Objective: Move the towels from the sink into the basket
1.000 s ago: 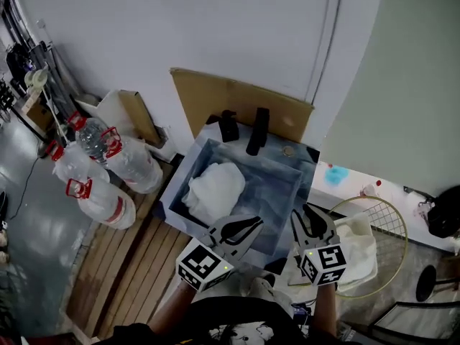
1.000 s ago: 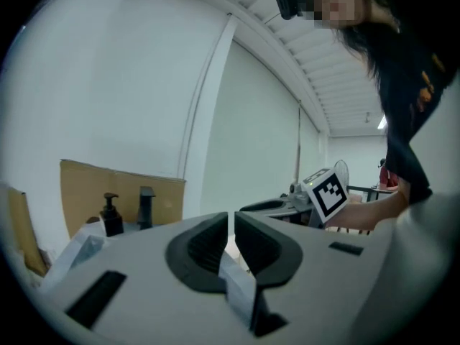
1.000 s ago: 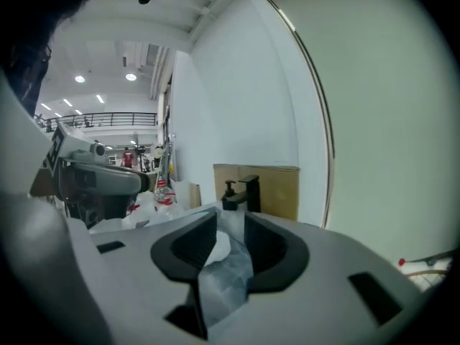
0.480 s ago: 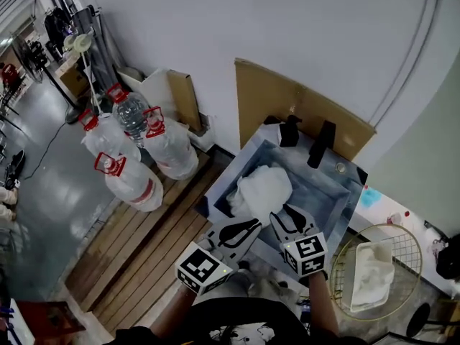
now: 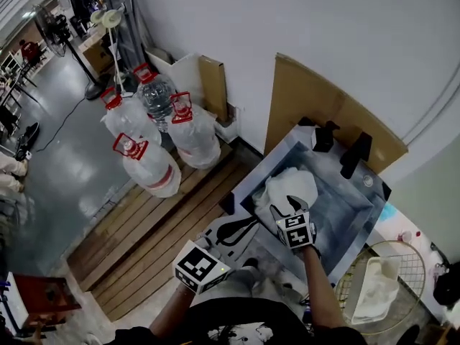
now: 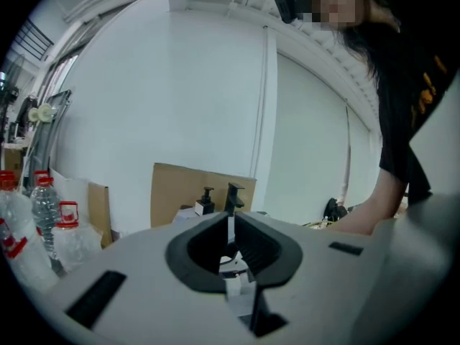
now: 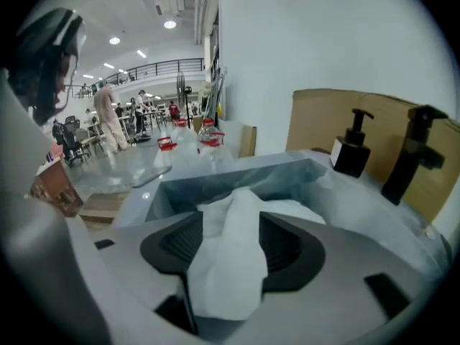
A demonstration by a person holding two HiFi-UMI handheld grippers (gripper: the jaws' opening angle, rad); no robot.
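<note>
Since a second ago the head view has swung off the basket and onto the sink. Left gripper (image 5: 248, 227) at 6 o'clock, off the sink's near corner, has moved along with the turn. Its jaws are pressed together with nothing between them, so it's idle.

Right gripper (image 5: 290, 203), just right of centre, has come down from beside the basket to the sink (image 5: 345, 218). Its jaws have just been opening and stand wide. A raised fold of the white towel (image 5: 293, 185) is between them, but the pads are not squeezing it, so it isn't gripped yet.

That towel lies bunched in the sink's far-left part, at 2 to 3 o'clock of the head view. A second towel (image 5: 374, 293) already lies in the wire basket (image 5: 411, 249) at 4 to 5 o'clock. My read: one towel is delivered and the pick-up of the next is starting. The next move is probably to close on the fold and lift.

Surface and room, left to right:
- Grey concrete floor, open hall, at 9 to 11 o'clock.
- Water jugs (image 5: 147, 164) with red handles at 10 o'clock.
- Wooden slats (image 5: 144, 246) on the floor at 8 o'clock.
- Cardboard (image 5: 305, 95) leaning on the white wall at 1 o'clock.
- Dark soap bottle (image 5: 323, 135) and tap (image 5: 357, 153) on the sink's back edge at 2 o'clock.
</note>
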